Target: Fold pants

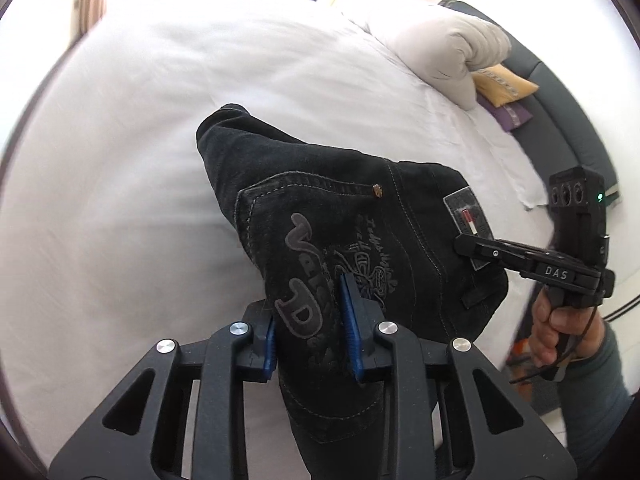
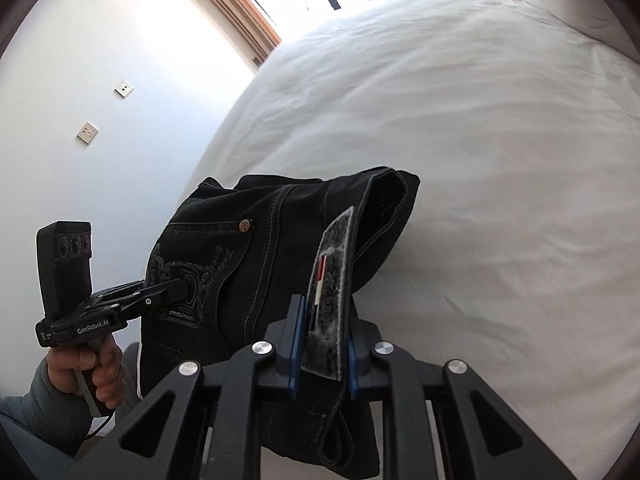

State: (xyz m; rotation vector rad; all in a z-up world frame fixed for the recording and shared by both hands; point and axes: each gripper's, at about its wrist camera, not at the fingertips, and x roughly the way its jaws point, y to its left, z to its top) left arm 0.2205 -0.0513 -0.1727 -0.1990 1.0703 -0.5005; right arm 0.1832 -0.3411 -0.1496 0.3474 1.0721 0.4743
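- The black pants (image 1: 344, 216) are held up off the white bed (image 1: 160, 140), bunched between the two tools, back pocket and waistband facing the cameras.
- The left gripper (image 1: 312, 320) has its blue pads pressed on a thick roll of denim at the printed pocket.
- The right gripper (image 2: 322, 354) is clamped on the waistband, right at the grey leather patch (image 2: 330, 280).
- To me this looks like the carrying stage: the garment is gathered and lifted, not yet laid flat; whether a fold is already in it I cannot tell.
- Next it wants lowering toward the near edge of the bed, with both grips drawn apart so the waistband goes taut and the cloth lands smooth.
- A pillow (image 1: 448, 48) lies toward the far corner, well apart.
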